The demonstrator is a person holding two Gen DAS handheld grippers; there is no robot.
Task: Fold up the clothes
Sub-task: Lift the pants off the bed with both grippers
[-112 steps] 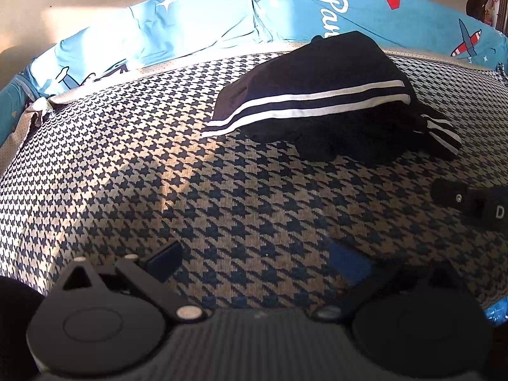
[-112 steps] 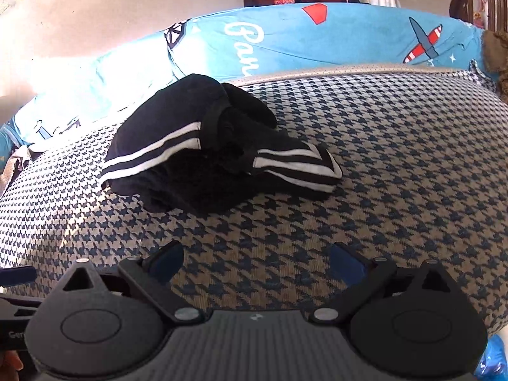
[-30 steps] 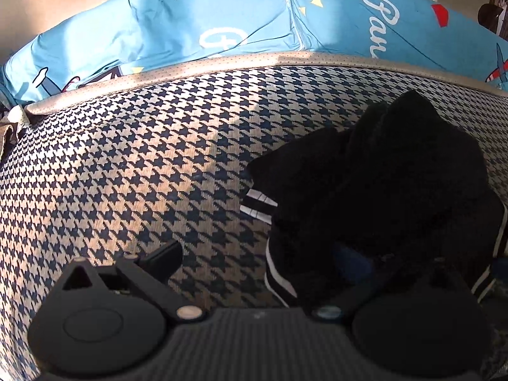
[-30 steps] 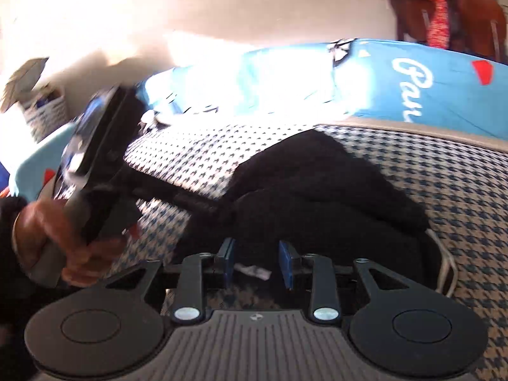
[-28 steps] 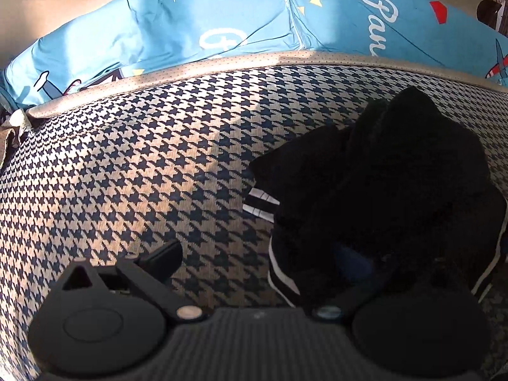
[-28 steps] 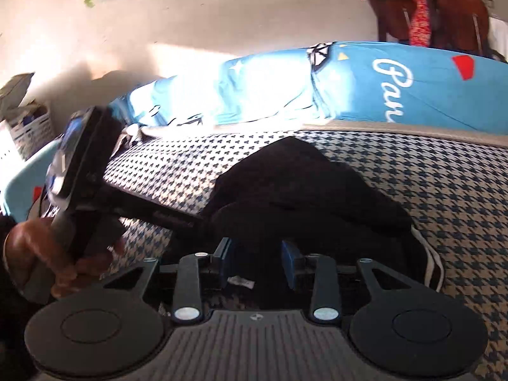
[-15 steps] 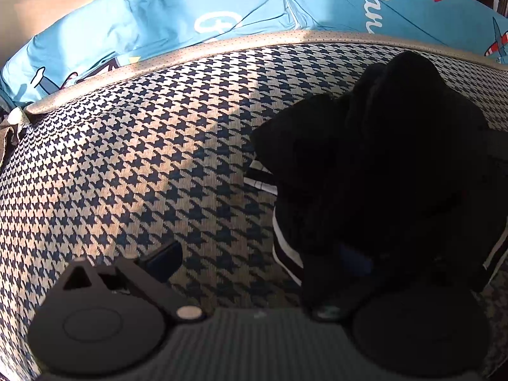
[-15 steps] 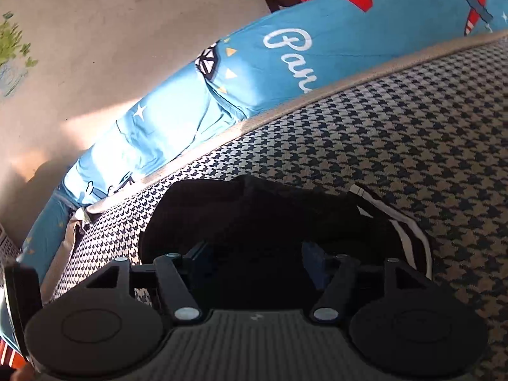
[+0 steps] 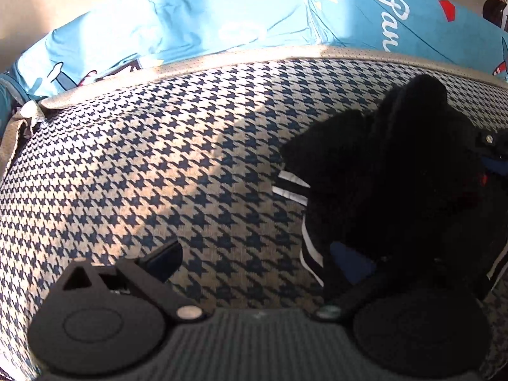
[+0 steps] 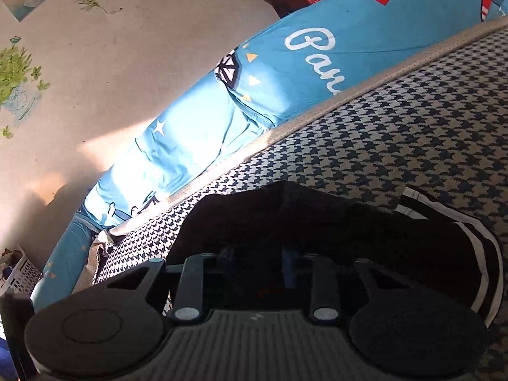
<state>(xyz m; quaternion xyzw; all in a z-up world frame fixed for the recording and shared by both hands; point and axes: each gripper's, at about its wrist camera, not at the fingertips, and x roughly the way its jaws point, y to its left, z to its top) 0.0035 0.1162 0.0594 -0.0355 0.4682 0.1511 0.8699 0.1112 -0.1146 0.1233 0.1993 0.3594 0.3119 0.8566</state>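
A bunched black garment with white stripes (image 9: 397, 174) lies on the houndstooth bedcover (image 9: 158, 158), right of centre in the left wrist view. My left gripper (image 9: 257, 260) is open and low over the cover; its right finger (image 9: 349, 263) sits against the garment's striped near edge, and its left finger is over bare cover. The right gripper (image 9: 490, 152) shows at the far right, pressed into the cloth. In the right wrist view the garment (image 10: 349, 222) fills the lower middle. My right gripper (image 10: 258, 265) is tilted, its fingers drawn close together on dark fabric.
Blue printed pillows (image 9: 254, 16) line the far side of the bed along a beige piped edge (image 9: 222, 60). A pale wall (image 10: 111, 63) rises behind them. A white basket (image 10: 16, 273) stands at the far left beyond the bed.
The right gripper's fingers, spread half a second ago, have closed in on the garment, and its view has tilted further. The left gripper stays open at the garment's near edge.
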